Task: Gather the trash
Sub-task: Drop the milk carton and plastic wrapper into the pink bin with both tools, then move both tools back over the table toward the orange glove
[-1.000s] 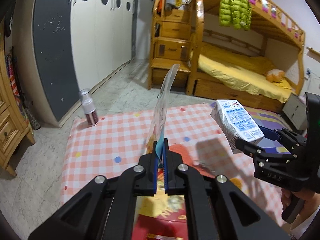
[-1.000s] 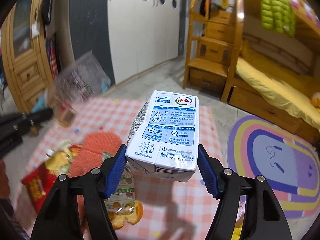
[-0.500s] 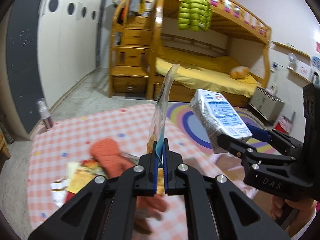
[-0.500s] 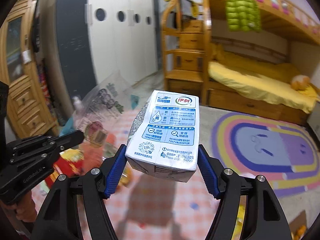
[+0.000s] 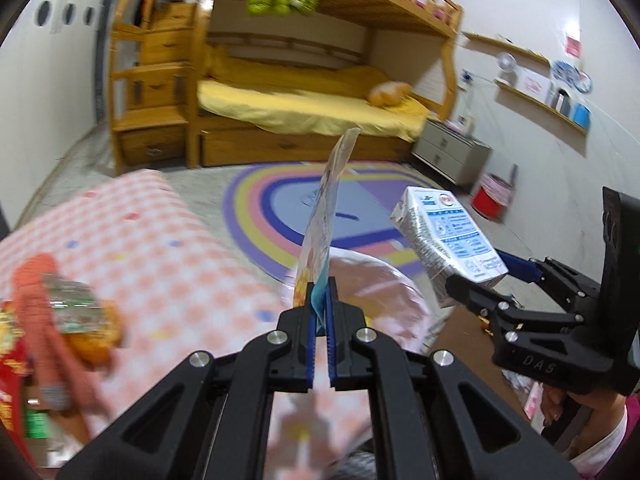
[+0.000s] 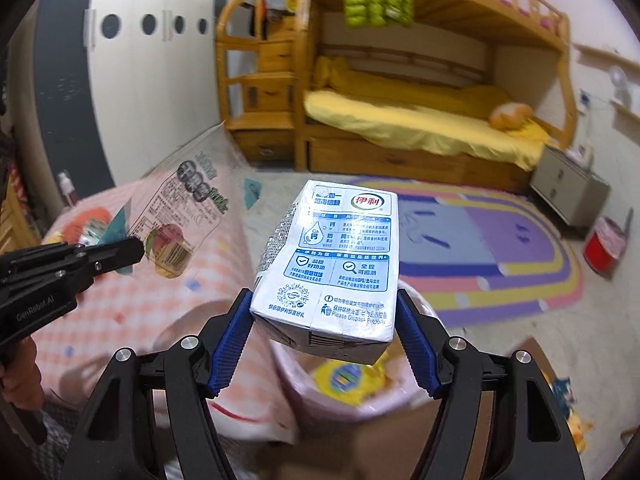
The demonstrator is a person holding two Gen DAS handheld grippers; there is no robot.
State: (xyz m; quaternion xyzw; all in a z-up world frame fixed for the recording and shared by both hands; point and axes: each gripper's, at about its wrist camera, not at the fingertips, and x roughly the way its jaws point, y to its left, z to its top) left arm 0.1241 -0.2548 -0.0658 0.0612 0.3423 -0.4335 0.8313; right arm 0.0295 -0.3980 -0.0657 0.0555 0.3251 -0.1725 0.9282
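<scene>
My left gripper (image 5: pixel 320 300) is shut on a clear plastic snack wrapper (image 5: pixel 326 216), held edge-on and upright; the wrapper (image 6: pixel 180 216) also shows flat in the right wrist view. My right gripper (image 6: pixel 324 324) is shut on a white and blue milk carton (image 6: pixel 336 264), also seen in the left wrist view (image 5: pixel 448 236). Both hover over a pink-lined trash bin (image 6: pixel 304 396) holding a yellow wrapper (image 6: pixel 348 376). The bin's liner shows behind the wrapper in the left wrist view (image 5: pixel 384 284).
A checked cloth (image 5: pixel 160 248) at the left carries an orange cloth (image 5: pixel 36 280), snack packets (image 5: pixel 76 312) and red packaging (image 5: pixel 10 356). A rainbow rug (image 6: pixel 500 248), a bunk bed (image 6: pixel 420 120), a red bin (image 6: pixel 604 244) and a grey nightstand (image 6: pixel 568 192) lie beyond.
Both grippers have swung right with their loads, away from the checked cloth, and now hang over the pink-lined bin. Their grips have not changed.
</scene>
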